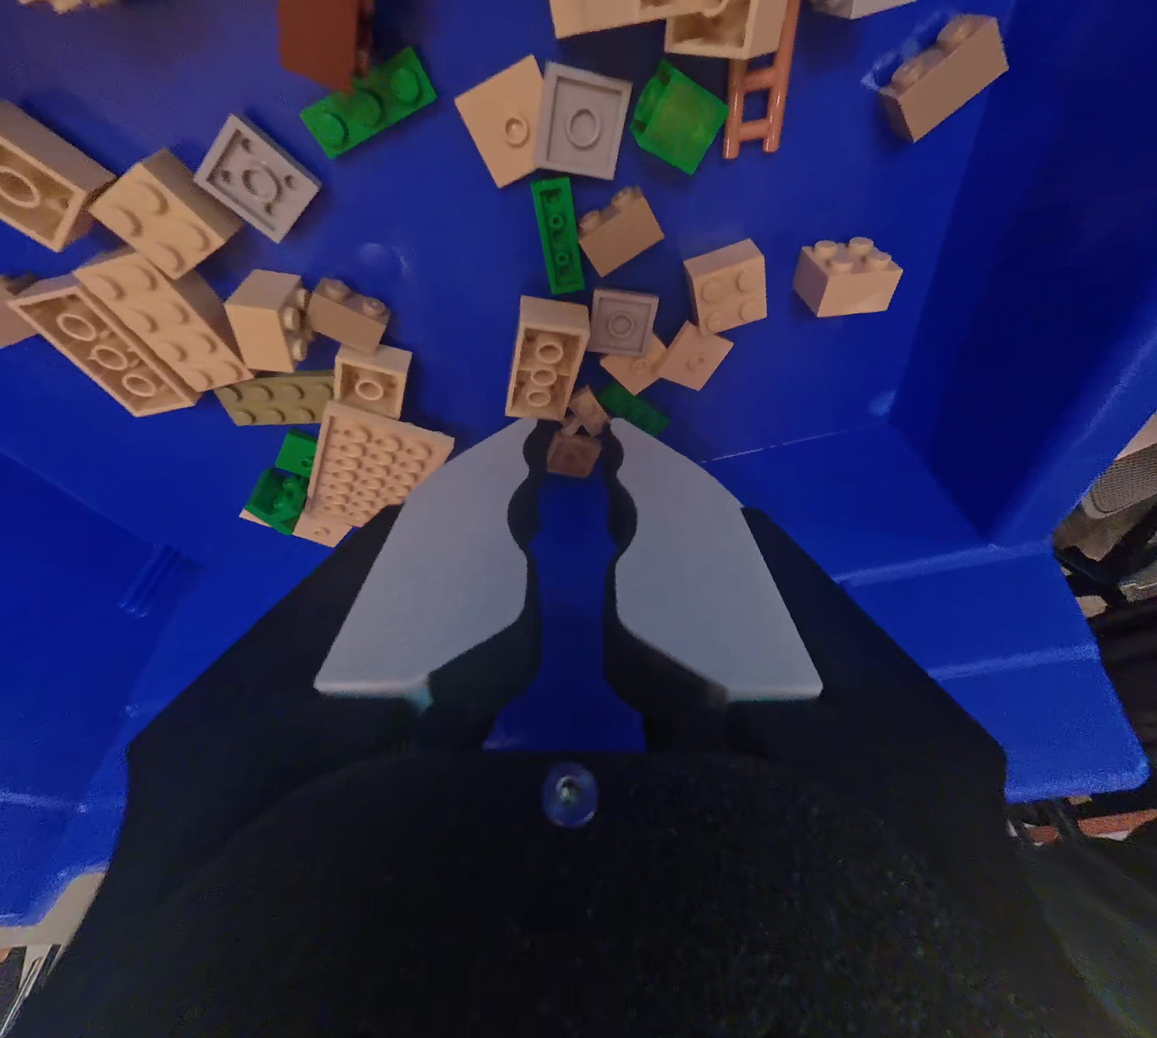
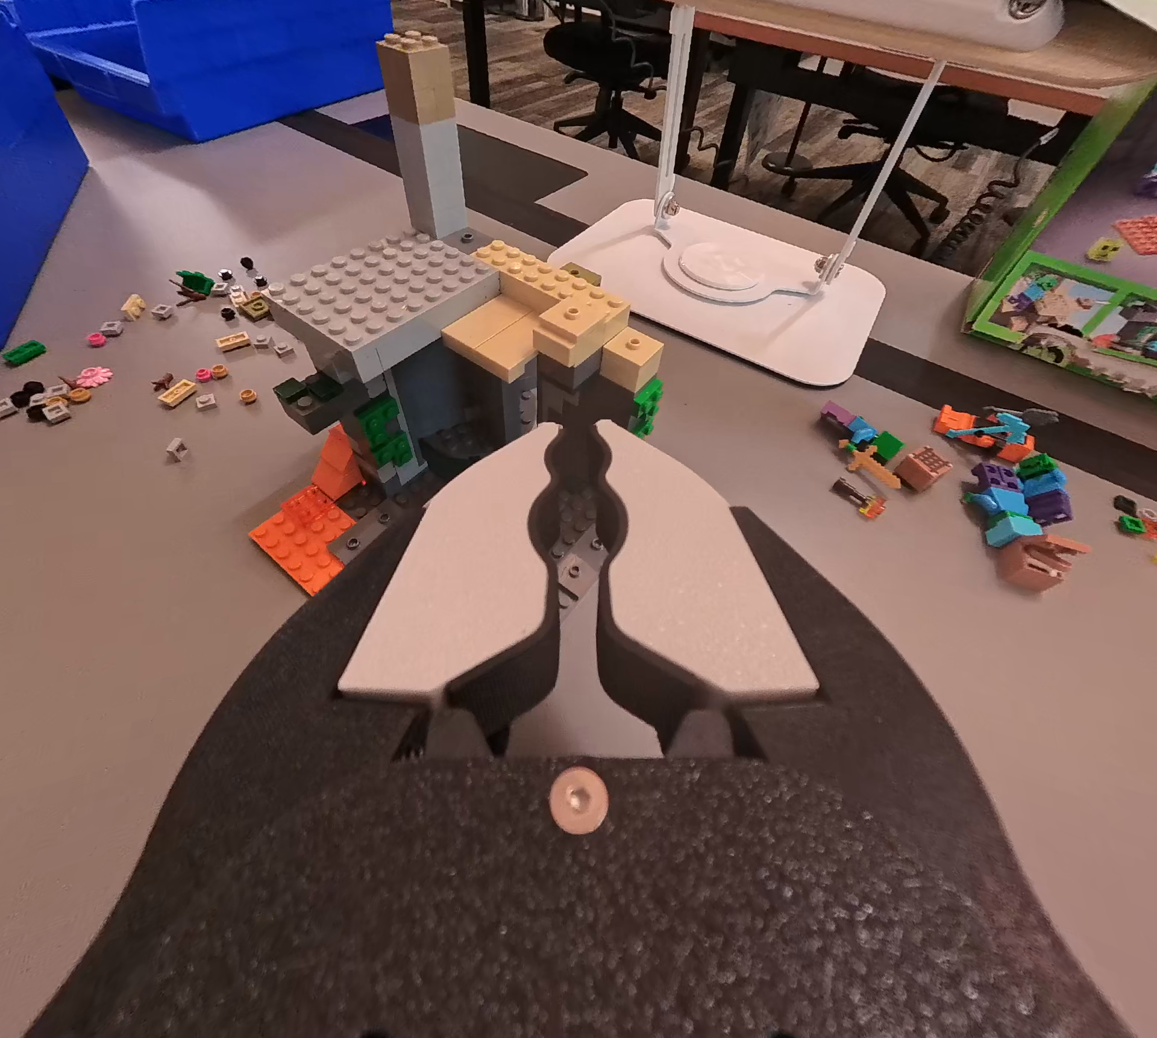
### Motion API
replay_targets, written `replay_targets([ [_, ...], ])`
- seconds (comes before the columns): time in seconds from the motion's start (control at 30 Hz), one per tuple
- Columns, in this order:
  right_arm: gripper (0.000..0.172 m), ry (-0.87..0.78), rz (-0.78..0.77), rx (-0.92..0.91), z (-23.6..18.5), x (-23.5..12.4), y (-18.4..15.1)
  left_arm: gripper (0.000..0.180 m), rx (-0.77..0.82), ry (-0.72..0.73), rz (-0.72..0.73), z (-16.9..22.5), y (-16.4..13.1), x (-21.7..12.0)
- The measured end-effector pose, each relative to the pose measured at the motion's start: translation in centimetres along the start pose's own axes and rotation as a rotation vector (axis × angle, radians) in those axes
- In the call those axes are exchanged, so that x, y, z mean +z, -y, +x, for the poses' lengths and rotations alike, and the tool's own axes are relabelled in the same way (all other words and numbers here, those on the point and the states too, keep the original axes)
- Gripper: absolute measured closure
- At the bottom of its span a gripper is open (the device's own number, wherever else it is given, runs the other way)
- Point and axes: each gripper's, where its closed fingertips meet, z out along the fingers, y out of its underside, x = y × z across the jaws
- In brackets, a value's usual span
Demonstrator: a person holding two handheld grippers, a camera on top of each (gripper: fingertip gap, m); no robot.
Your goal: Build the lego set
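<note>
**Left gripper on a brown piece in the bin; right gripper at the model**

The left gripper (image 1: 573, 432) reaches into a blue bin (image 1: 977, 620) and clamps a small brown piece (image 1: 571, 454) between its fingertips, both pads against it. A tan brick (image 1: 546, 357) and a green plate (image 1: 633, 408) lie just beyond the tips. Tan, grey and green bricks are scattered over the far bin floor.

The right gripper (image 2: 577, 432) hovers near a brick model (image 2: 463, 344) on a grey table (image 2: 125, 570), its jaws almost together with nothing between them. A white stand (image 2: 751, 307) sits far right; loose coloured pieces (image 2: 1014, 495) lie to the right.
</note>
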Motion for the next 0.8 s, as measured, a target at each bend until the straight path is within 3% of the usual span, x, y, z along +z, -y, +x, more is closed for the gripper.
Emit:
replay_targets([
  [0.43,0.166,0.003,-0.001,-0.001,-0.06,-0.03,0.01,0.165,-0.015,0.056,-0.060,0.24,0.23,0.41],
  [0.8,0.166,0.002,-0.001,-0.004,-0.07,-0.04,0.01,0.169,-0.038,0.050,0.005,-0.03,0.66,-0.16],
])
